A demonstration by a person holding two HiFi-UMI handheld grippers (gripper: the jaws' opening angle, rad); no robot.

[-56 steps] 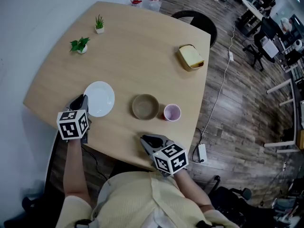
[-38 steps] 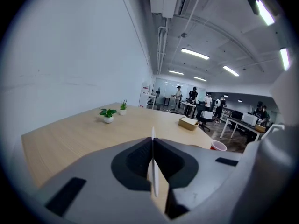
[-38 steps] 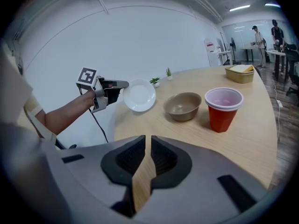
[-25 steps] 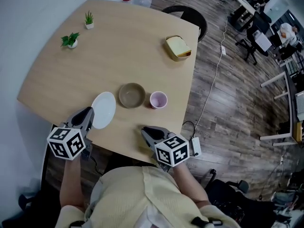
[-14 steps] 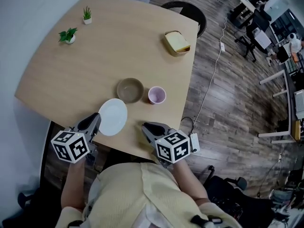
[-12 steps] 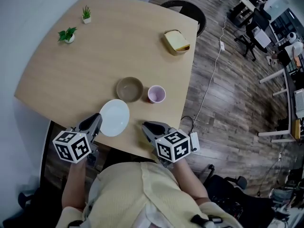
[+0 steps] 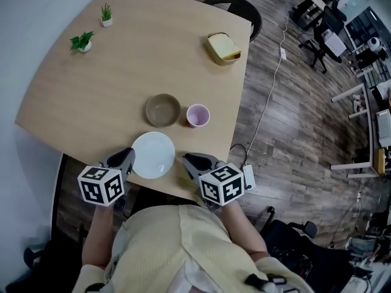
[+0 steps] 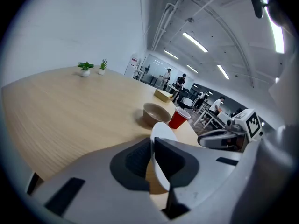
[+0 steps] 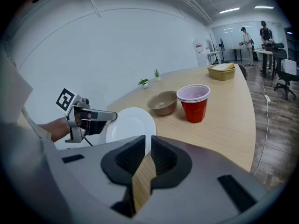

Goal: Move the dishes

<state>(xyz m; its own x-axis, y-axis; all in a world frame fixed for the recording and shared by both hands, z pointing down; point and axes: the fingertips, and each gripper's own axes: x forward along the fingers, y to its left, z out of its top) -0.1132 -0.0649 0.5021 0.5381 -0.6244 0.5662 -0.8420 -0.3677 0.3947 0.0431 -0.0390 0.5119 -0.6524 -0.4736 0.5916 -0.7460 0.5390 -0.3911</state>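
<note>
Between the left gripper's (image 7: pixel 125 158) jaws is the rim of the white plate (image 7: pixel 153 155), clamped tight. The plate hangs over the near edge of the light wooden table (image 7: pixel 91 96), and I can't tell if it's touching down. Right gripper (image 7: pixel 190 162) sits just right of it, jaws a crack apart, empty. Just beyond are a tan bowl (image 7: pixel 162 110) and a red cup (image 7: pixel 197 115). Way further out are a yellow container (image 7: pixel 222 47) and two little plants (image 7: pixel 80 41). Dark plank floor (image 7: pixel 287 133) and office desks (image 7: pixel 342 35) are off right. Print-wise, black-and-white square markers on the cubes (image 7: pixel 101 185).

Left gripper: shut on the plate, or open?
Shut on the plate: in the left gripper view, the left gripper's pads press both sides of its rim.
</note>
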